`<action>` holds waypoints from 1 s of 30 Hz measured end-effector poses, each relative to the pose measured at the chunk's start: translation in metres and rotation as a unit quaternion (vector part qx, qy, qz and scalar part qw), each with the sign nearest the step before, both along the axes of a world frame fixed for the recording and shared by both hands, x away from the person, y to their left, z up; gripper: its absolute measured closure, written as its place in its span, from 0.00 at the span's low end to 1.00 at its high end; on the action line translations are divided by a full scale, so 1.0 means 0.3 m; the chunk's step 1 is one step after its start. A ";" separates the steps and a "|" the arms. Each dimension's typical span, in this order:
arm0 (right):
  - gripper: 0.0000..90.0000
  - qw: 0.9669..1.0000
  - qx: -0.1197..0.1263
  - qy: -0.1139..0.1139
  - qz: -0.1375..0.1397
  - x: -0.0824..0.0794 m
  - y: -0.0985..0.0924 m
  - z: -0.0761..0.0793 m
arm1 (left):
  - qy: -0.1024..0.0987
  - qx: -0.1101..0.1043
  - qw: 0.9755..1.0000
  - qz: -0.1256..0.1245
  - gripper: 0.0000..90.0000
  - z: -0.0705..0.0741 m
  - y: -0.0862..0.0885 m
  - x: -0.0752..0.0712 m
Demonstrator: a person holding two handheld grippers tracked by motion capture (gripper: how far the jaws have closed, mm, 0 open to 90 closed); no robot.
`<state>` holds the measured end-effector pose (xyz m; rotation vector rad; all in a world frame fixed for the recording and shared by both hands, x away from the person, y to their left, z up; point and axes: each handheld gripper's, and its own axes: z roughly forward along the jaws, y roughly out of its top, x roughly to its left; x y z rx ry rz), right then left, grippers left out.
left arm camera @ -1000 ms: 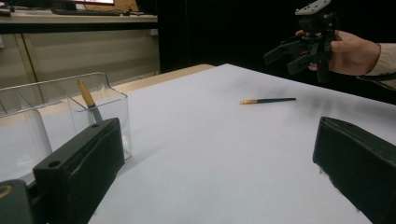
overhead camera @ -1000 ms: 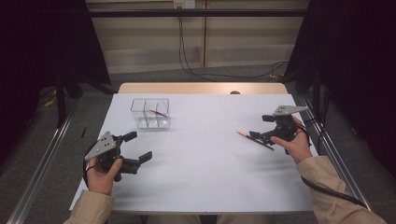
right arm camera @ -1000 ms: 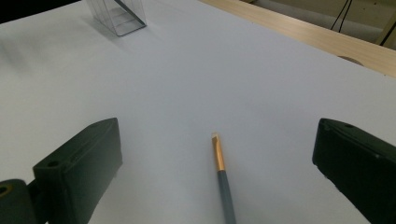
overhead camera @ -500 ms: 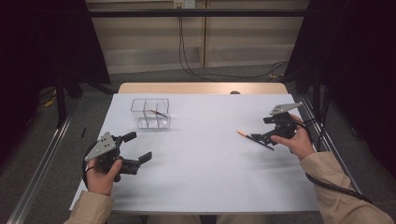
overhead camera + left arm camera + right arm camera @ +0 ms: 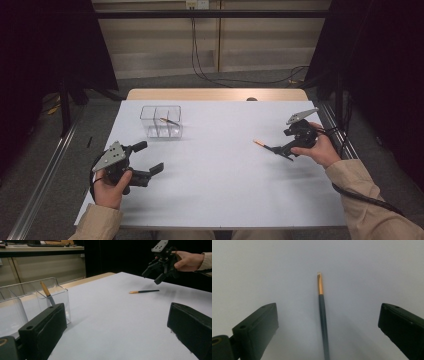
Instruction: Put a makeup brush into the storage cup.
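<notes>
Two jaws of your right gripper stand wide apart, and the thin brush lies flat on the white counter squarely between them, its dark handle running back toward the gripper and its gold ferrule and pale tip pointing away. That alignment looks good, so keep the wrist as it is and bring the gripper straight down until both jaw tips are just off the surface, one on each side of the handle. Close on the dark handle rather than on the ferrule, since the handle is slim and could roll or skid if one jaw reaches it first. Squeeze slowly and evenly.

Your left gripper hangs over the counter with its jaws apart and holds nothing. Ahead of it, to its left, stands the clear divided box, where a second brush leans; that is probably where this one belongs, so lift it level once it is firmly caught.
</notes>
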<state>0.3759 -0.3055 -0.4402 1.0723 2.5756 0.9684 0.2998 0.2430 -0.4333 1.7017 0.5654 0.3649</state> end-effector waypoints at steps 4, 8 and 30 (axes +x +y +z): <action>0.04 1.000 -0.013 0.002 0.002 0.001 0.000 0.000 | 0.000 0.002 1.000 0.000 0.02 -0.001 0.000 0.001; 0.04 0.999 -0.030 0.015 0.006 0.007 0.003 0.002 | 0.002 0.000 1.000 -0.003 0.02 -0.003 -0.003 0.001; 0.28 0.988 -0.119 0.084 0.057 0.029 0.028 -0.005 | 0.003 0.004 1.000 -0.005 0.03 -0.007 -0.007 0.006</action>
